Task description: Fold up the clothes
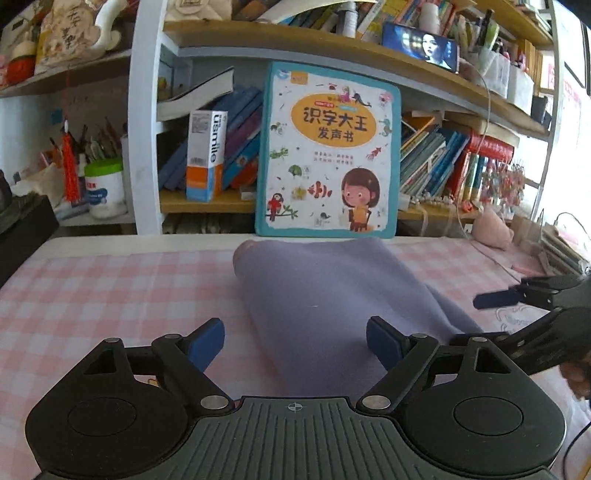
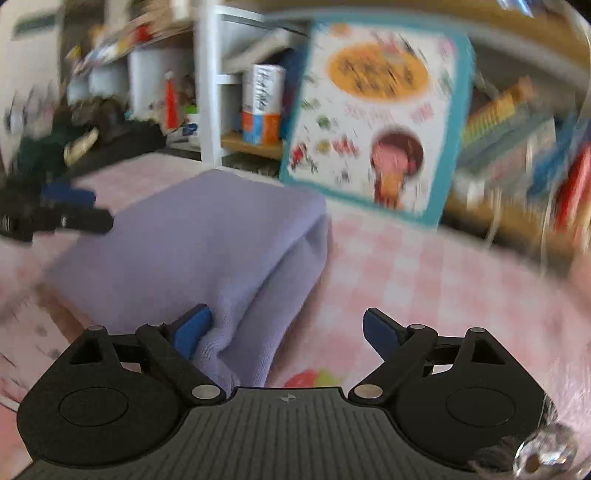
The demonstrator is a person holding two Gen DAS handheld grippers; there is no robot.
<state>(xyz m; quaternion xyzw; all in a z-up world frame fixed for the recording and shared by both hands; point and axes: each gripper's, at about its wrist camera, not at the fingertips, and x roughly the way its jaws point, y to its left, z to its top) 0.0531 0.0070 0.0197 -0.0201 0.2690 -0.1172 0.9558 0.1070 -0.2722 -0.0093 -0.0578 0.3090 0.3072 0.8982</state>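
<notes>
From my left wrist I look down over my left gripper (image 1: 295, 341), its two blue pads spread wide with nothing pinched between them. The folded lilac cloth (image 1: 317, 295) lies on the pink checked tablecloth (image 1: 110, 291), running away from me toward the back edge of the table; its near end sits in the gap between my pads, touching neither as far as I can see. At the right edge my right gripper (image 1: 517, 299) comes in from the side, low over the cloth's right border. Behind the cloth a children's book (image 1: 328, 151) with a teal border stands upright against the bookshelf (image 1: 295, 33), and a white and orange box (image 1: 205, 155) stands on the shelf to its left.

From my right wrist the picture is smeared. My right gripper (image 2: 286, 330) stands wide too. The cloth (image 2: 207, 243) lies left of centre, its layered edge bunched against my left-hand pad (image 2: 192, 330); the other pad hangs over bare tablecloth (image 2: 424, 280), so nothing is clamped. My left gripper (image 2: 74, 210) shows at the far left, beside the cloth's far side. The book (image 2: 380, 118) leans behind.
</notes>
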